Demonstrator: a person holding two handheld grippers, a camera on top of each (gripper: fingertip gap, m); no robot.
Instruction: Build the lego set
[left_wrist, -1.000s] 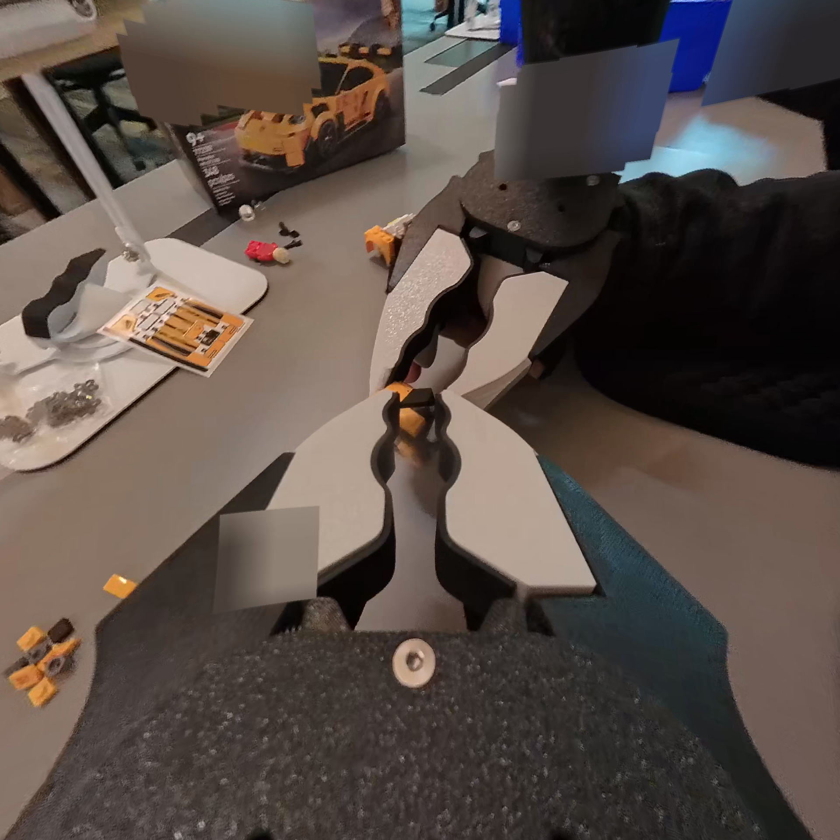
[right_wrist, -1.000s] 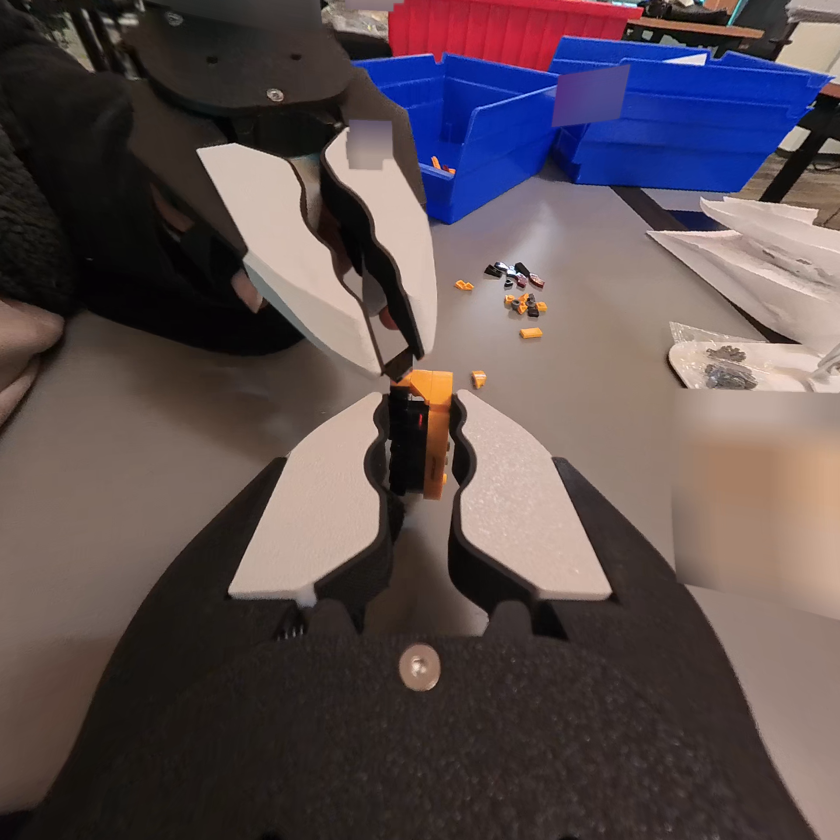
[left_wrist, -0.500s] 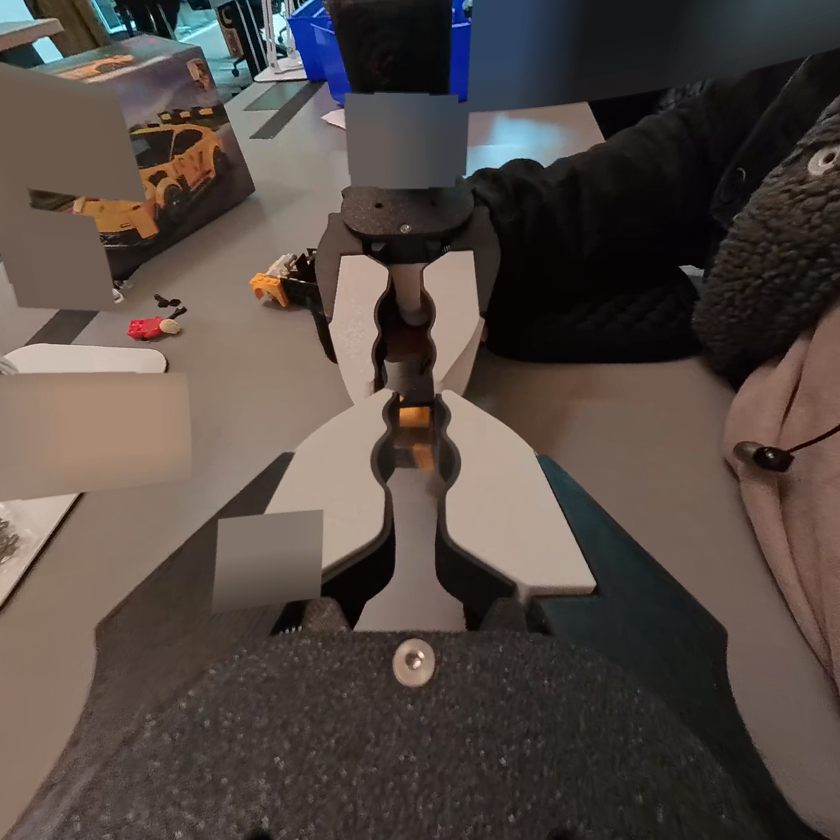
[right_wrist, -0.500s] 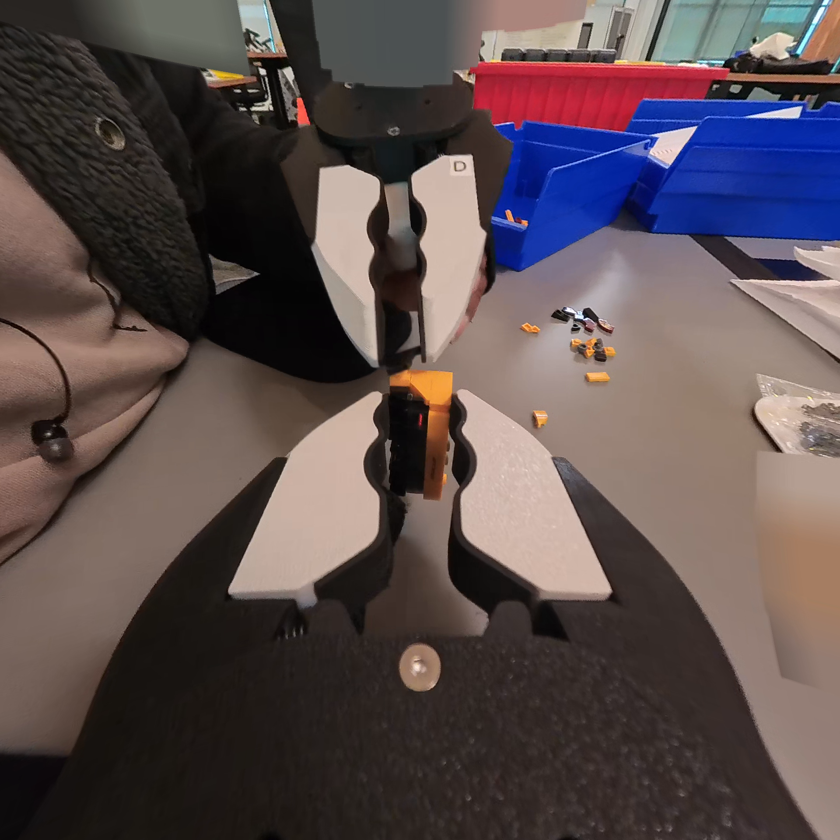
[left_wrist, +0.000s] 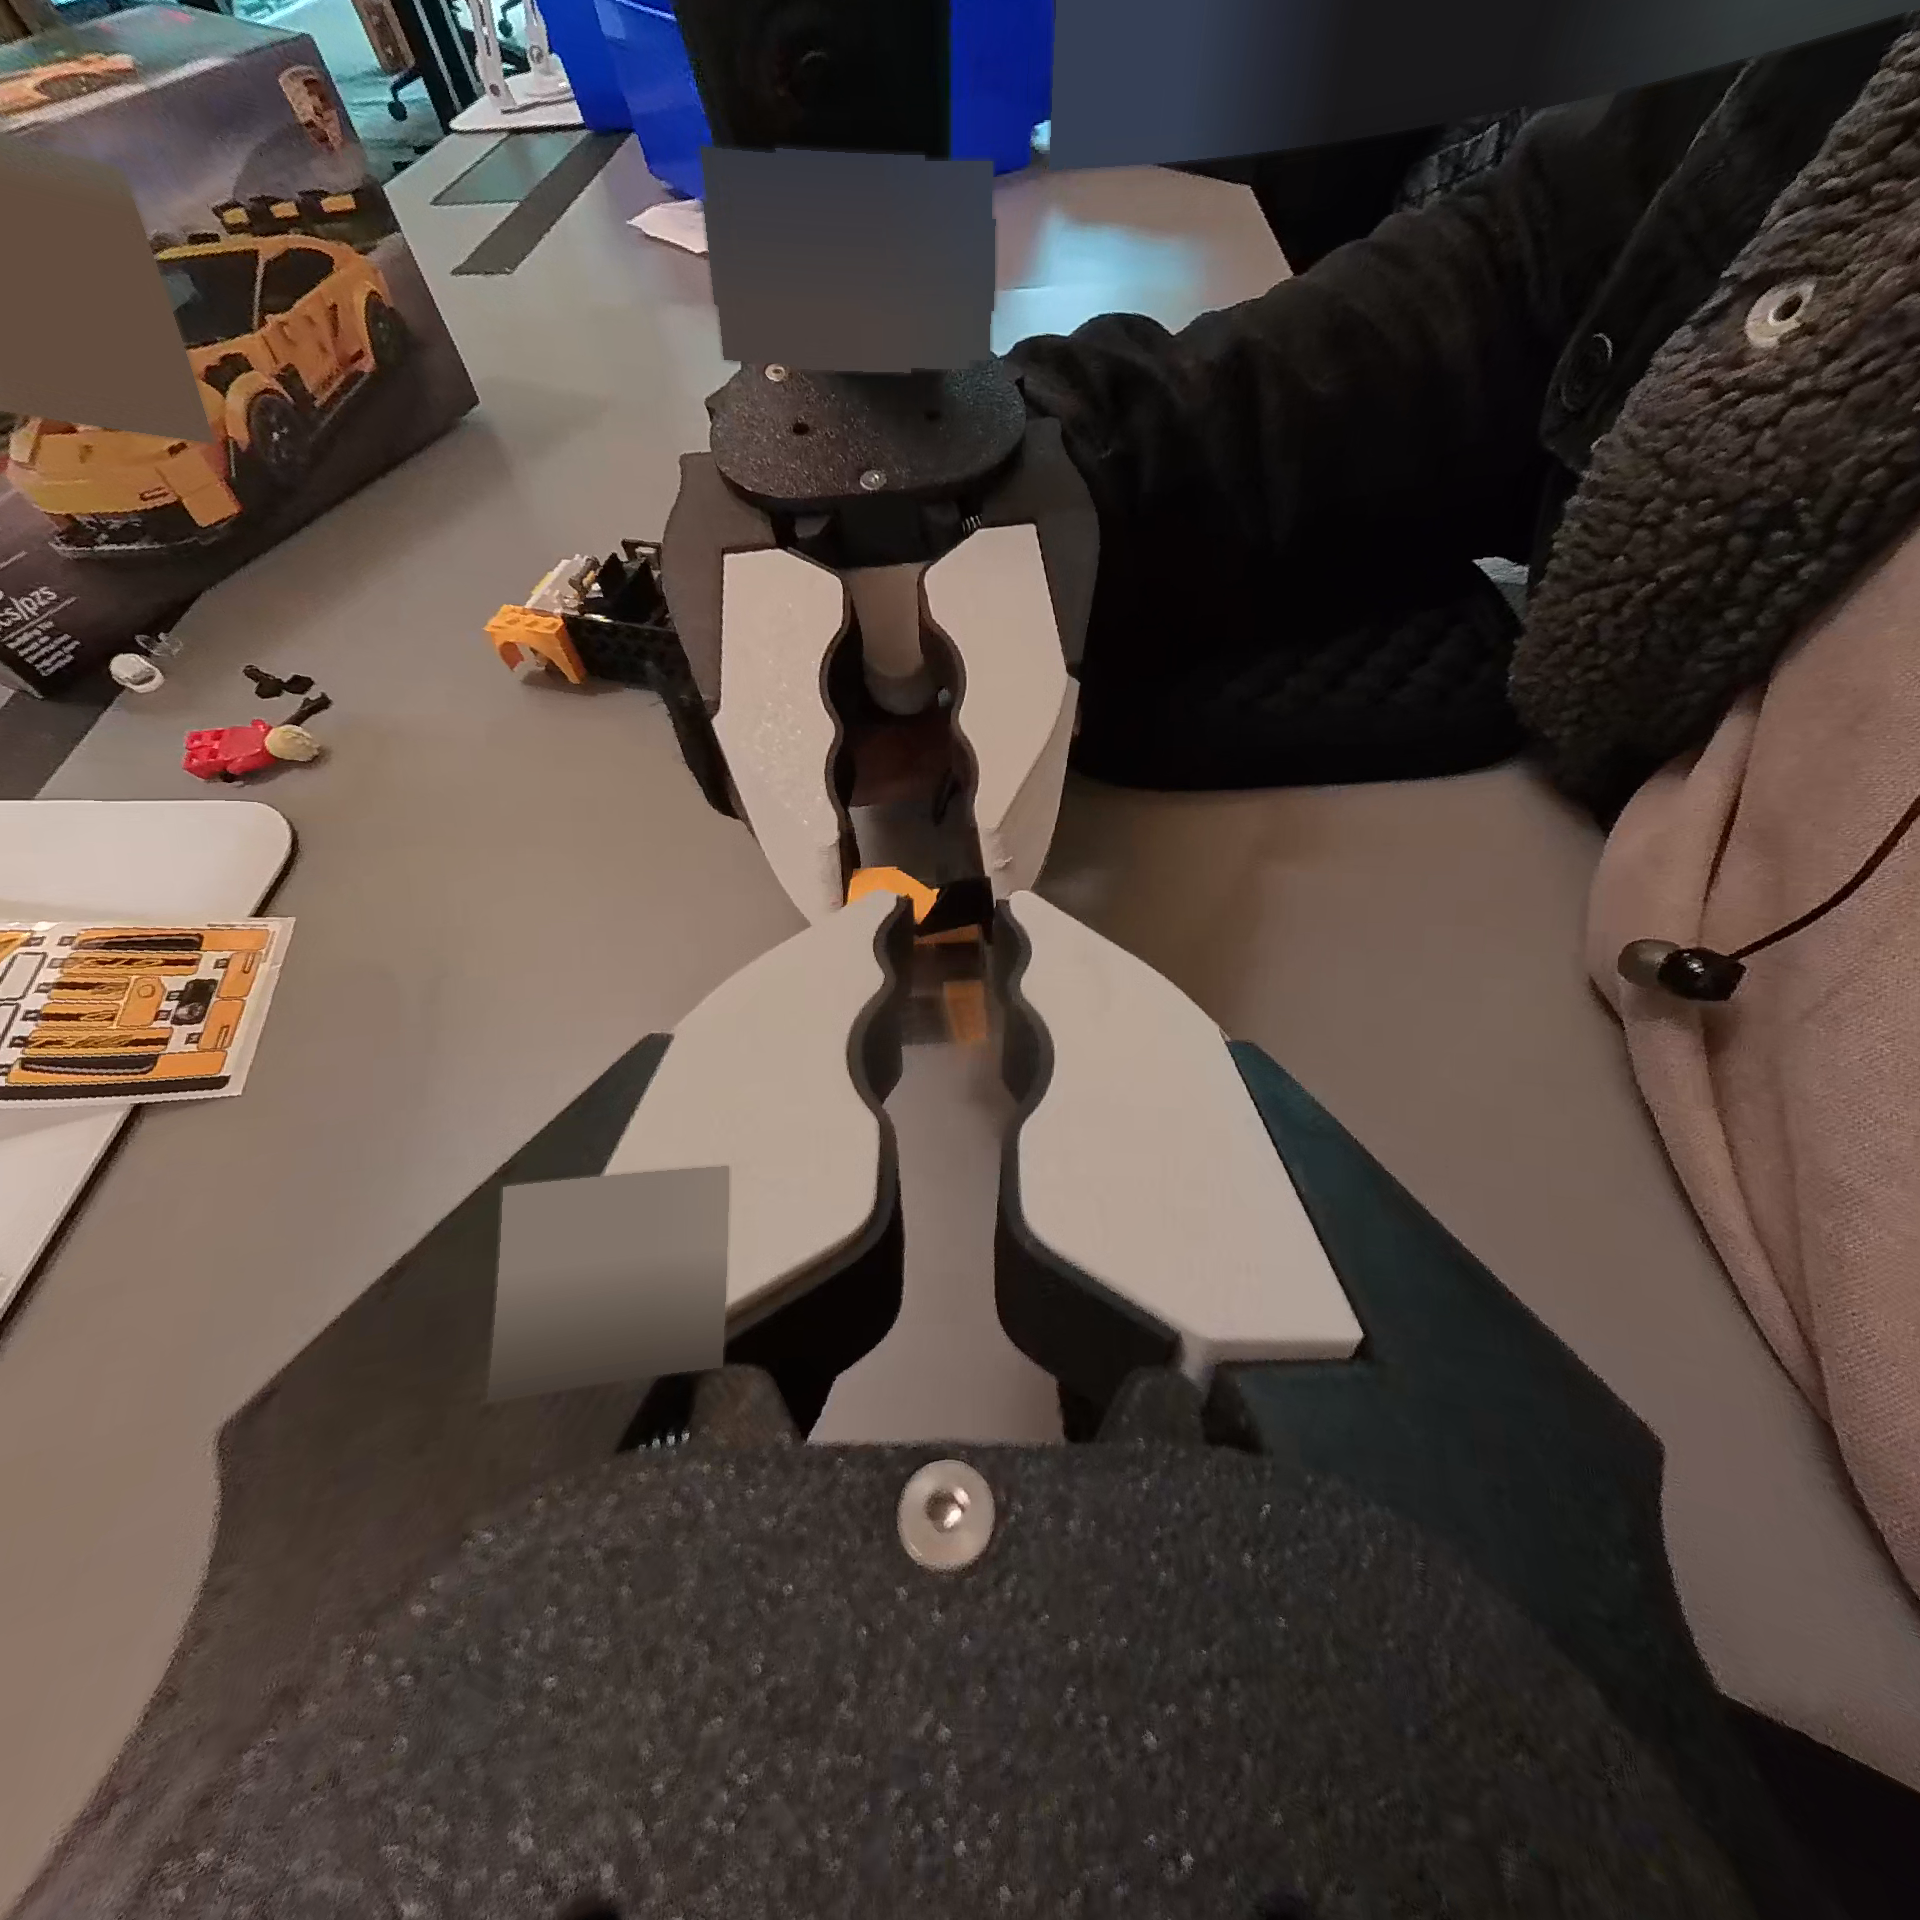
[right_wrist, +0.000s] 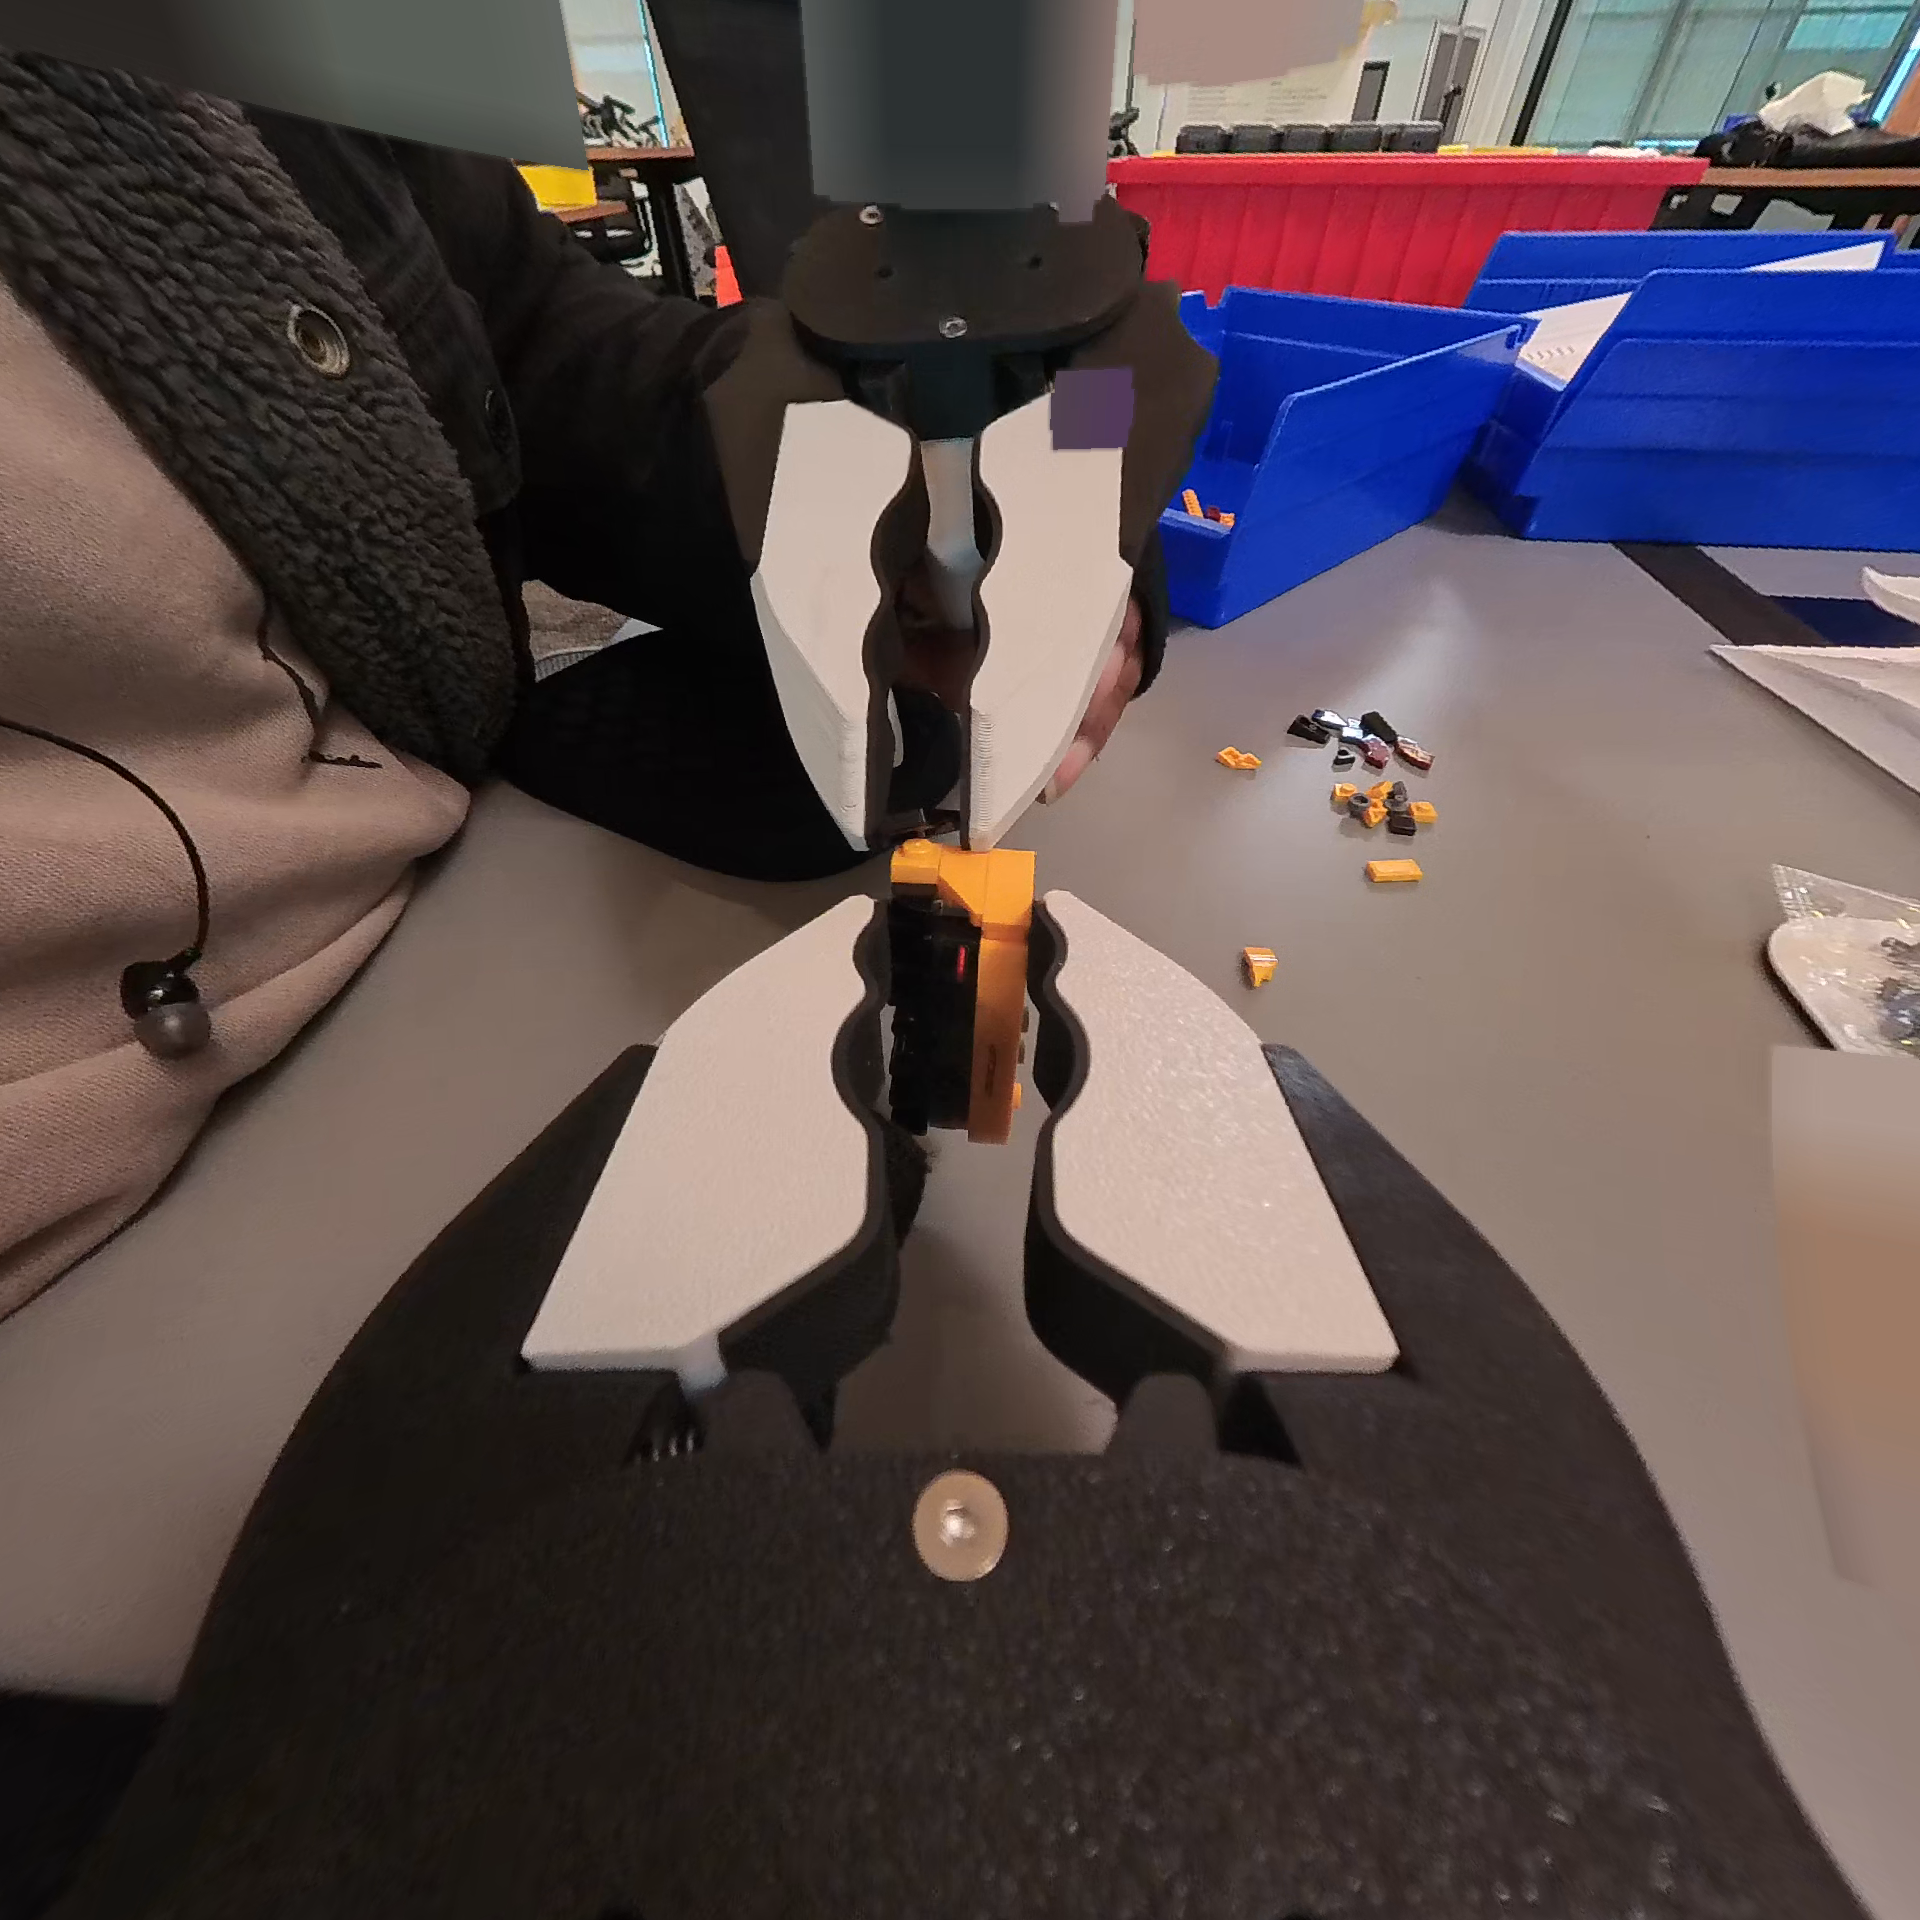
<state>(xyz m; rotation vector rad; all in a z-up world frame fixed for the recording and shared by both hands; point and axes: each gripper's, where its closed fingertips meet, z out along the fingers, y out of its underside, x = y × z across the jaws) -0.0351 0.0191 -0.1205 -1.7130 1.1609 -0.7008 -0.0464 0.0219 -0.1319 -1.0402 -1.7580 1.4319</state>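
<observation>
My right gripper (right_wrist: 956, 904) is shut on an orange and black lego assembly (right_wrist: 992, 966), held on edge above the grey table (right_wrist: 1455, 1039). My left gripper (left_wrist: 951, 912) faces it tip to tip and is shut on a small black piece (left_wrist: 966, 899). In the right wrist view, the left gripper (right_wrist: 925, 831) has its tips right at the assembly's far orange end, with the dark piece (right_wrist: 920, 821) between them. In the left wrist view, the right gripper (left_wrist: 914, 878) shows opposite, with the assembly's orange end (left_wrist: 883, 885) in its tips.
A partly built car chassis (left_wrist: 582, 623), the set's box (left_wrist: 208, 312), a red minifigure part (left_wrist: 234, 748) and a sticker sheet (left_wrist: 125, 1008) lie to the left. Loose small pieces (right_wrist: 1371, 790), blue bins (right_wrist: 1351, 436) and a red bin (right_wrist: 1403, 208) are beyond. The person's torso is close by. My left and right fingertips are right by each other.
Both grippers have swung round to face each other head-on, and their tips have drawn closer. Each keeps its hold on its piece.
</observation>
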